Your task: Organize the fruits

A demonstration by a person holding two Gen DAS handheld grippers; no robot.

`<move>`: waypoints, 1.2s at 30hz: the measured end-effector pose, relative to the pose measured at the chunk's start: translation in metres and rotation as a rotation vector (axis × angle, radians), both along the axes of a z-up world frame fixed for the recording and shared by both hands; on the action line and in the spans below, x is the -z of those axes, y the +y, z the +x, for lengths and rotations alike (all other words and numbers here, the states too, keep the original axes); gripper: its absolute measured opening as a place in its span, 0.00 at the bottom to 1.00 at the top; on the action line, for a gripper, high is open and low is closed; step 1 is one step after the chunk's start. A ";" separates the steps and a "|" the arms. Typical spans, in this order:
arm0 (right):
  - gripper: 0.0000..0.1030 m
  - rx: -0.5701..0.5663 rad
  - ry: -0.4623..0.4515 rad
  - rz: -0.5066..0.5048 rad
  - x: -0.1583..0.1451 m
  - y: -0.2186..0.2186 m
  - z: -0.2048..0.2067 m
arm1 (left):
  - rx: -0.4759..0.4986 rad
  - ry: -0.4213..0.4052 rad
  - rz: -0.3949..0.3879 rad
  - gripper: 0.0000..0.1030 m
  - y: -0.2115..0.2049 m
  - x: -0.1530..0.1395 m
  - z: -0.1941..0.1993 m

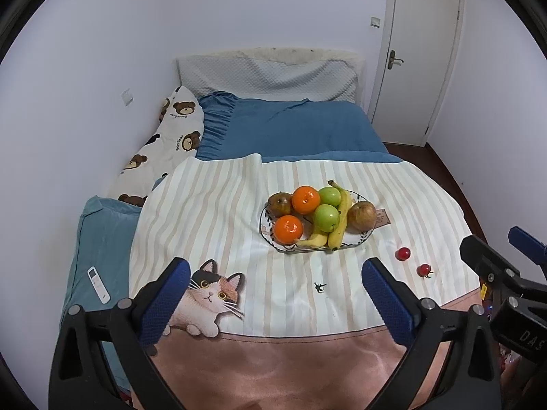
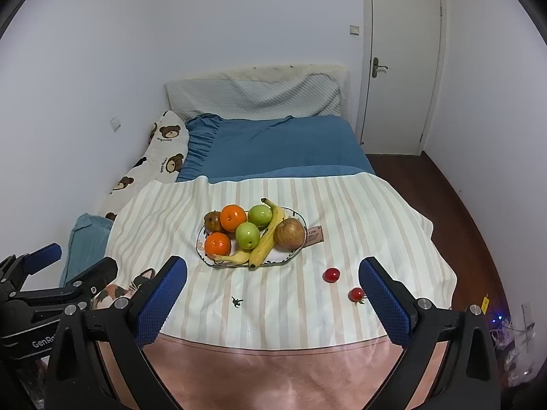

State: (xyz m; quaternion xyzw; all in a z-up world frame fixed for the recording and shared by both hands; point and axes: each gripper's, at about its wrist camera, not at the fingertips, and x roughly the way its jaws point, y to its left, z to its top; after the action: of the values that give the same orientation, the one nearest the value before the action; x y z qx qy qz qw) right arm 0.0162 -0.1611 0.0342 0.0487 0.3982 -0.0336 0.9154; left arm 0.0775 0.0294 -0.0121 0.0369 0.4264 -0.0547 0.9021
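Note:
A glass plate (image 1: 273, 242) (image 2: 205, 259) on the striped blanket holds two oranges (image 1: 306, 199) (image 2: 232, 218), two green apples (image 1: 326, 217) (image 2: 247, 235), two bananas (image 1: 338, 225) (image 2: 265, 246) and two brown fruits (image 1: 361, 216) (image 2: 290, 233). Two small red fruits lie loose on the blanket right of the plate, one farther (image 1: 402, 253) (image 2: 331, 274) and one nearer (image 1: 424, 270) (image 2: 356, 294). My left gripper (image 1: 275, 302) is open and empty, held above the blanket's near part. My right gripper (image 2: 271, 302) is open and empty, also near the bed's foot.
A white remote (image 1: 99, 284) lies on a light blue cushion at the left. A bear-print pillow (image 1: 164, 143) lies along the wall. A small dark stem (image 1: 319, 287) lies on the blanket. A door (image 1: 415, 51) stands at the back right, with dark floor beside the bed.

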 end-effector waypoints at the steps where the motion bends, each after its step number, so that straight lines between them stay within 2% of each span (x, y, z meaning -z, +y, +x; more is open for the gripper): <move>1: 1.00 0.003 0.002 0.001 0.001 0.001 0.001 | -0.003 0.000 -0.003 1.00 0.001 0.001 0.002; 7: 1.00 0.018 0.027 0.058 0.017 -0.004 0.012 | -0.014 0.025 -0.009 1.00 0.003 0.014 0.014; 10: 1.00 0.050 0.066 0.129 0.037 -0.023 0.023 | -0.017 0.042 0.023 1.00 -0.005 0.030 0.026; 14: 1.00 0.137 0.141 0.194 0.083 -0.071 0.040 | 0.004 0.096 0.090 1.00 -0.031 0.060 0.045; 18: 0.99 0.237 0.226 0.199 0.147 -0.132 0.050 | 0.016 0.150 0.128 1.00 -0.066 0.090 0.064; 20: 0.96 0.266 0.273 0.228 0.180 -0.158 0.054 | 0.026 0.183 0.158 1.00 -0.087 0.108 0.075; 25: 0.76 0.261 0.334 0.271 0.240 -0.185 0.065 | 0.089 0.263 0.212 1.00 -0.135 0.148 0.095; 29: 0.64 0.232 0.353 0.284 0.266 -0.186 0.076 | 0.131 0.321 0.245 1.00 -0.164 0.176 0.108; 32: 0.42 0.227 0.367 0.272 0.281 -0.187 0.087 | 0.152 0.375 0.207 1.00 -0.177 0.187 0.117; 33: 0.30 0.228 0.366 0.265 0.284 -0.187 0.088 | 0.164 0.395 0.192 1.00 -0.183 0.191 0.120; 36: 0.29 0.226 0.347 0.259 0.281 -0.190 0.091 | 0.209 0.491 0.091 1.00 -0.200 0.206 0.130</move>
State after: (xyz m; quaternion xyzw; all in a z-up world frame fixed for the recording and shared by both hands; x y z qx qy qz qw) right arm 0.1075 -0.3508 -0.2472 0.2035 0.5427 -0.0921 0.8097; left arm 0.2078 -0.1709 -0.2179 0.1066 0.6283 -0.1355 0.7586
